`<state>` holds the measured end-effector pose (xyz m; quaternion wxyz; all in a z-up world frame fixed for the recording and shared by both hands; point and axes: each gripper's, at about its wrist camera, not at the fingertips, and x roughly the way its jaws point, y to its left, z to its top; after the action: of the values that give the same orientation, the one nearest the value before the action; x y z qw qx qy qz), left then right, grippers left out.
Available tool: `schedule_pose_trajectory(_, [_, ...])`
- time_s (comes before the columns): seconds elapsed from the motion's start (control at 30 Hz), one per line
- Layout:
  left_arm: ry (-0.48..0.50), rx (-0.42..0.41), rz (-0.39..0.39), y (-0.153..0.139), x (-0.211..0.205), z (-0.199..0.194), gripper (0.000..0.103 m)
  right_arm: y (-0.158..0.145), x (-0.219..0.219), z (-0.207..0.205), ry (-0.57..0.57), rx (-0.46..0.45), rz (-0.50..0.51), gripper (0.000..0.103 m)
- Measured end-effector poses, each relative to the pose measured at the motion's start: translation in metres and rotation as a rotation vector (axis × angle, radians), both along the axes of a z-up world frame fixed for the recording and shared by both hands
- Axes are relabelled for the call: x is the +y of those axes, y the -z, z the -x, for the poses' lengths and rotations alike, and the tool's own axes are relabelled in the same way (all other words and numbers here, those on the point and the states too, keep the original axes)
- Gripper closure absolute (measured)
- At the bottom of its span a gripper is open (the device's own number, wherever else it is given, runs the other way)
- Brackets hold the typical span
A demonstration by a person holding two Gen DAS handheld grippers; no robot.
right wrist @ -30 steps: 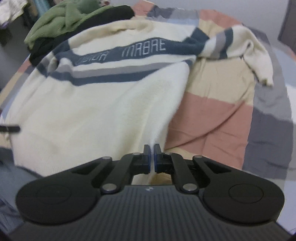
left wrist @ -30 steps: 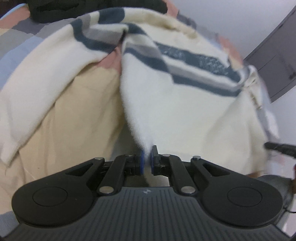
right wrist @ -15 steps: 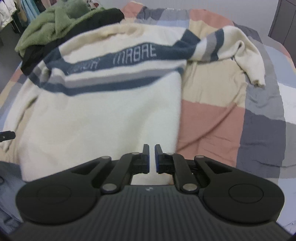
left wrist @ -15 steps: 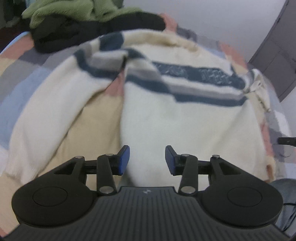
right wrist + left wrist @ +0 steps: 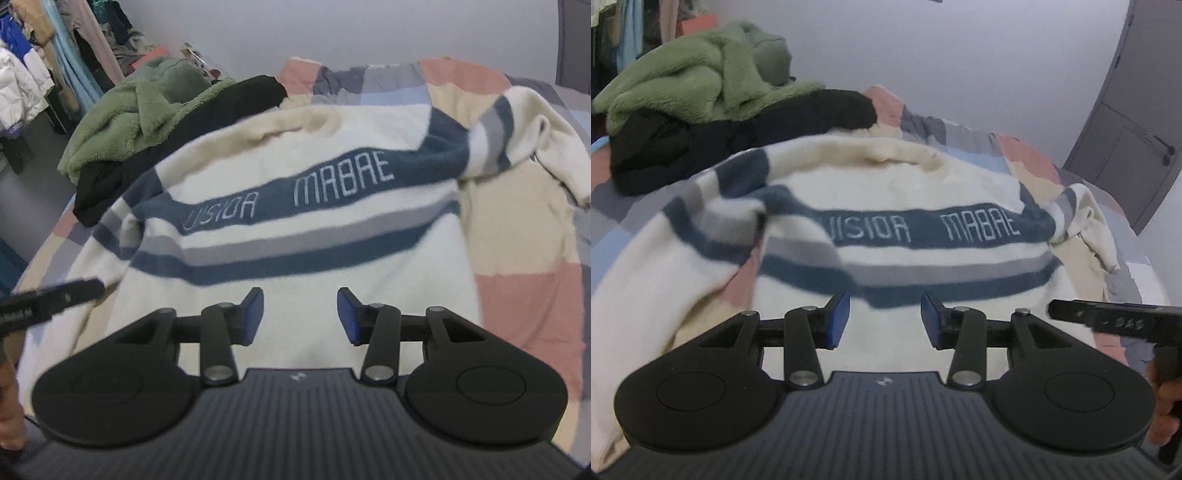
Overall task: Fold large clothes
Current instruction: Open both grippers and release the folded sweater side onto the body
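A large cream sweater point(image 5: 923, 184) with blue and grey chest stripes and white lettering lies spread face up on the bed; it also shows in the right wrist view point(image 5: 295, 295). My left gripper point(image 5: 885, 325) is open and empty above its lower body. My right gripper point(image 5: 300, 315) is open and empty above the same hem area. The left sleeve point(image 5: 646, 258) lies out to the left, and the right sleeve point(image 5: 535, 133) is bunched at the far right. The right gripper's finger shows in the left wrist view point(image 5: 1108, 319).
A green fleece point(image 5: 694, 81) and a black garment point(image 5: 738, 136) are piled at the bed's far left. The bed has a patchwork cover point(image 5: 535, 302). A grey door point(image 5: 1137, 147) stands at the right; hanging clothes point(image 5: 29, 74) are at the left.
Both grippers let go of the sweater hem and opened: left first, then right. They pulled back and tilted up, so the whole sweater now lies flat.
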<state>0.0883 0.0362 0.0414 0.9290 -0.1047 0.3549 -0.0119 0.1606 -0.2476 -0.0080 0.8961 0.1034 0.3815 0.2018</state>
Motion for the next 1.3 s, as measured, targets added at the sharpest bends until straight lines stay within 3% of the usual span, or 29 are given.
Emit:
schedule_pose_trajectory(0.17, [0.001, 0.01, 0.01, 0.03, -0.004, -0.021, 0.055, 0.021, 0.012, -0.008, -0.002, -0.097, 0.019, 0.056])
schedule_pose_trajectory(0.33, [-0.005, 0.056, 0.008, 0.072, 0.0, -0.043, 0.055, 0.049, 0.016, -0.021, 0.002, -0.137, 0.067, 0.056])
schedule_pose_trajectory(0.43, [0.005, 0.079, 0.029, 0.088, 0.002, -0.057, 0.055, 0.062, 0.015, -0.032, 0.026, -0.116, 0.074, 0.056])
schedule_pose_trajectory(0.63, [0.007, 0.137, -0.017, 0.121, 0.002, -0.073, 0.055, 0.084, 0.017, -0.054, 0.046, -0.025, 0.075, 0.057])
schedule_pose_trajectory(0.73, [0.01, 0.134, -0.024, 0.124, 0.001, -0.074, 0.055, 0.089, 0.008, -0.061, 0.056, 0.01, 0.016, 0.057])
schedule_pose_trajectory(0.87, [0.008, 0.12, 0.011, 0.121, 0.006, -0.069, 0.055, 0.067, -0.021, -0.063, 0.122, -0.032, -0.115, 0.056])
schedule_pose_trajectory(0.97, [0.0, 0.114, 0.046, 0.12, 0.011, -0.065, 0.055, 0.052, -0.055, -0.067, 0.219, -0.061, -0.188, 0.041])
schedule_pose_trajectory(1.07, [-0.01, 0.105, 0.088, 0.118, 0.014, -0.062, 0.055, 0.046, -0.094, -0.081, 0.304, -0.061, -0.228, 0.041])
schedule_pose_trajectory(1.17, [-0.021, 0.108, 0.08, 0.121, 0.015, -0.06, 0.055, 0.051, -0.137, -0.096, 0.445, -0.064, -0.218, 0.039])
schedule_pose_trajectory(1.3, [-0.034, 0.101, 0.088, 0.124, 0.015, -0.06, 0.055, 0.082, -0.197, -0.119, 0.62, -0.002, -0.377, 0.039])
